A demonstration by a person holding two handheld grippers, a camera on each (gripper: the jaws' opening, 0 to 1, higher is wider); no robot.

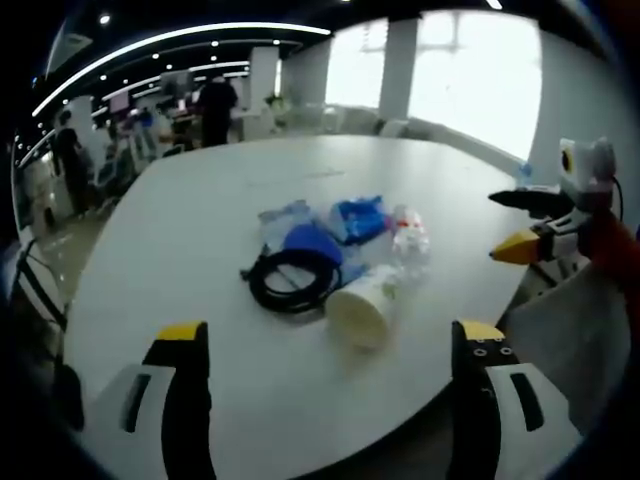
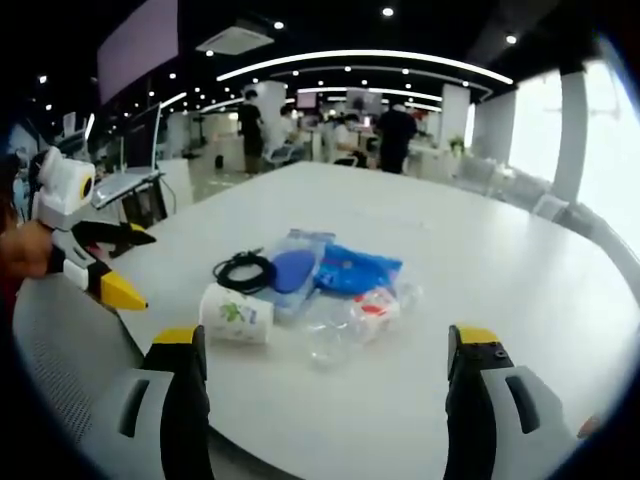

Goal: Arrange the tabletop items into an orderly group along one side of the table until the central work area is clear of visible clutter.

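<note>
Both the left gripper (image 1: 330,345) and right gripper (image 2: 327,350) are held wide apart and empty above the cluttered table (image 1: 200,220), short of the paper cup (image 2: 236,315)

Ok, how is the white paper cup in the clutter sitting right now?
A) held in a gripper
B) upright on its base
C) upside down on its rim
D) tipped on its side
D: the white paper cup lies on its side on the white table, beside the coiled black cable.
</note>
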